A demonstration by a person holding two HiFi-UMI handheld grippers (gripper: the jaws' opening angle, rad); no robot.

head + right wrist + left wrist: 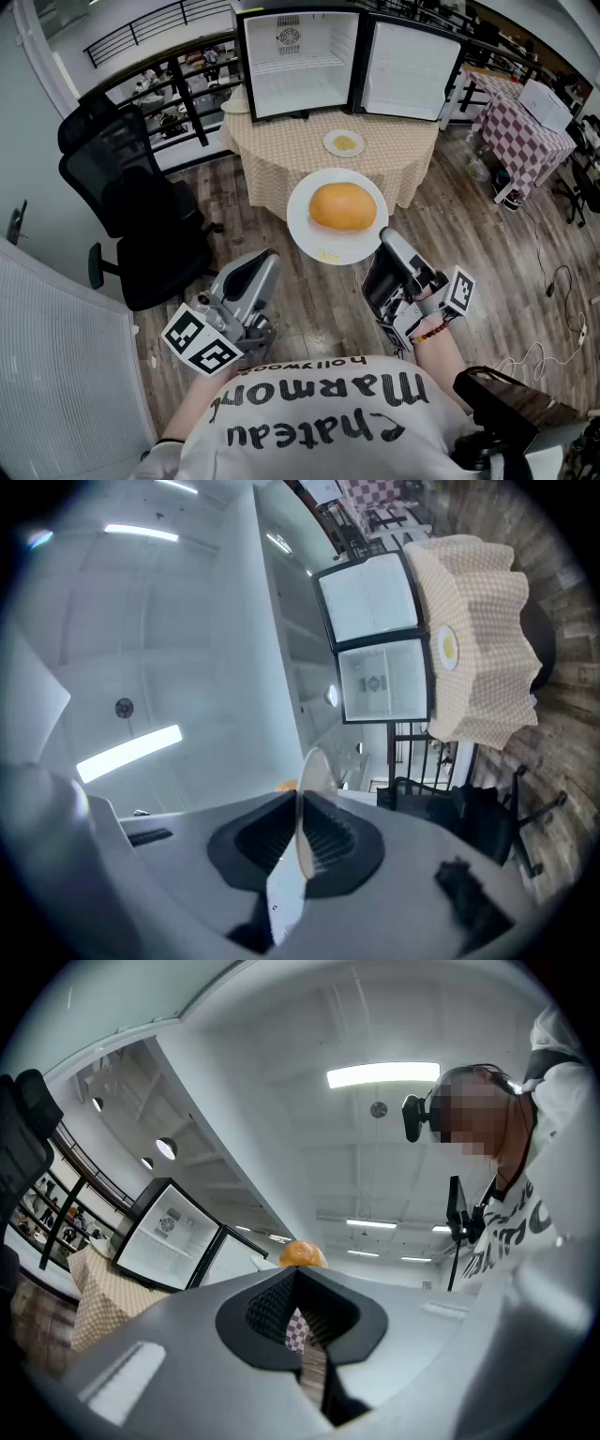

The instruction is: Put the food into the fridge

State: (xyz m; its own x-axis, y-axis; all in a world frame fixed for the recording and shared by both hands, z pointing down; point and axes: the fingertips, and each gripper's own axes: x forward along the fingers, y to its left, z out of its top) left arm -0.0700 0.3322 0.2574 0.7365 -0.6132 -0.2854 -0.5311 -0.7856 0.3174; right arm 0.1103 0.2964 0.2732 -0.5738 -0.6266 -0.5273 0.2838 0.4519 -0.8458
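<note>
A round orange-brown bun [342, 205] lies on a white plate [314, 239] held in the air in front of the table. My right gripper [387, 240] is shut on the plate's near right rim; in the right gripper view the plate [307, 789] stands edge-on between the jaws of the right gripper [300, 841]. My left gripper [269, 258] hangs below-left of the plate, shut with nothing in it. Over the left gripper [300, 1312] the top of the bun [302, 1254] peeks. The small fridge [300, 66] stands open on the table, its inside bare.
A small plate with yellow food [344, 142] sits on the beige checked tablecloth [272, 141] before the fridge, whose door [408, 70] swings right. A black office chair [141, 216] stands at left. A red-checked table [525, 131] is at right. Cables lie on the wooden floor [553, 281].
</note>
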